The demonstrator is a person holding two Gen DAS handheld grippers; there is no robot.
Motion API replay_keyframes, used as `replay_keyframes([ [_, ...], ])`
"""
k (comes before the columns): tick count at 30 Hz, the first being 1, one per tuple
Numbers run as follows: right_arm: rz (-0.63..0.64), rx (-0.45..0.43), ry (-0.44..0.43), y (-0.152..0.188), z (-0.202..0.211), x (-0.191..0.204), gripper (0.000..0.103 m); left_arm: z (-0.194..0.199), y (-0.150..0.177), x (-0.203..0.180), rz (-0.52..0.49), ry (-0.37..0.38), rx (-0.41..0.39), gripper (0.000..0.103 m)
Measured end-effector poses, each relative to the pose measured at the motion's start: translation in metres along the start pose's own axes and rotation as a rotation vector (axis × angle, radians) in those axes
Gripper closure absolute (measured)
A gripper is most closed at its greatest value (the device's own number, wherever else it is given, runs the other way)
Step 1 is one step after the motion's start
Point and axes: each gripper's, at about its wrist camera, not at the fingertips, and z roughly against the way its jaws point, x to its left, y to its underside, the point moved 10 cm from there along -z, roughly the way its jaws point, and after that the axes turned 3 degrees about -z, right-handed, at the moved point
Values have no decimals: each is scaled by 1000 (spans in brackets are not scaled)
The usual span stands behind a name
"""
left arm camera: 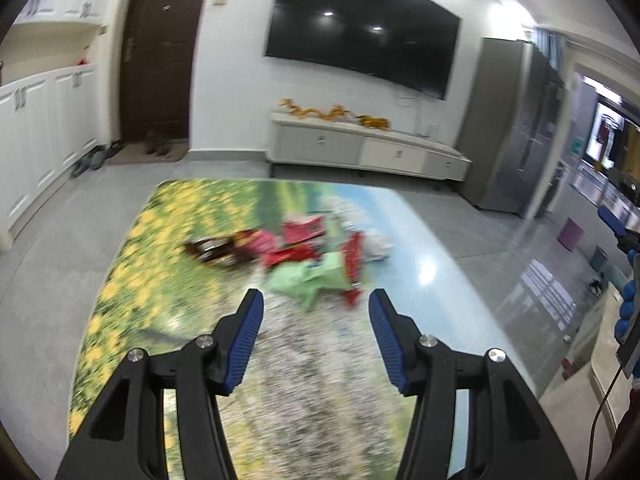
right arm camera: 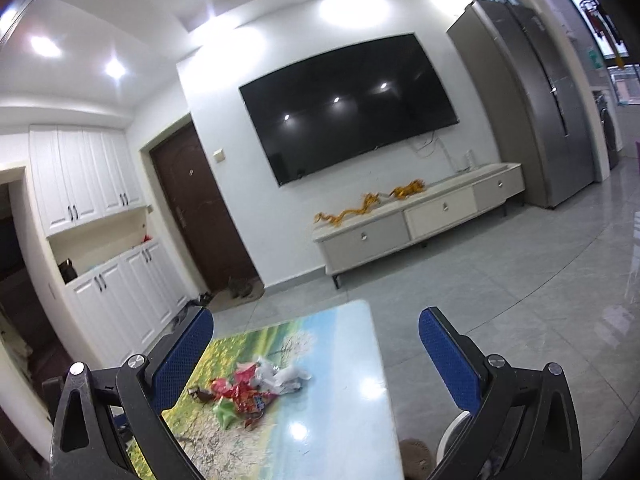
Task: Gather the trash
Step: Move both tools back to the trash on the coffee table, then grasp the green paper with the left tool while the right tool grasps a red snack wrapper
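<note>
I have both sets of fingers spread apart, gripping nothing. Left gripper (left arm camera: pixel 316 306) hovers over the near end of the worktop (left arm camera: pixel 420 232); the trash (left arm camera: pixel 304 256) sits mid-worktop, just beyond the tips: red wrappers (left arm camera: pixel 298 236), a green one (left arm camera: pixel 316 278) nearest, a dark brown one (left arm camera: pixel 212 250) to the left, white crumpled bits (left arm camera: pixel 376 244) on the right. Blurred, so I can't tell the count. Nothing lies between tips and pile. Right gripper (right arm camera: pixel 316 334) is high and further back, pile (right arm camera: pixel 252 390) low in its view. Beyond: TV (right arm camera: pixel 348 108), cabinet (right arm camera: pixel 420 216), door (right arm camera: pixel 200 208), fridge (right arm camera: pixel 532 100).
</note>
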Motion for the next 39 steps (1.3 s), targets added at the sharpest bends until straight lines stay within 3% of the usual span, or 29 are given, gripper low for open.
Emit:
replay_keyframes([
  [6, -12, 69, -27, 24, -30, 0, 0, -10, 15, 41, 61, -69, 41, 50],
  [13, -18, 152, -33, 51, -58, -4, 0, -37, 38, 63, 119, -104, 119, 50],
  [18, -34, 233, -52, 77, -82, -7, 0, -56, 36, 43, 71, -73, 152, 50],
  [25, -24, 308, -82, 106, -112, 2, 3, -93, 10, 3, 0, 7, 156, 50],
  [29, -28, 341, -93, 116, -126, 5, 4, -122, -2, -12, -32, 17, 167, 50],
  [39, 7, 404, -133, 135, -159, 23, 4, -167, -3, -15, 5, 51, 228, 51],
])
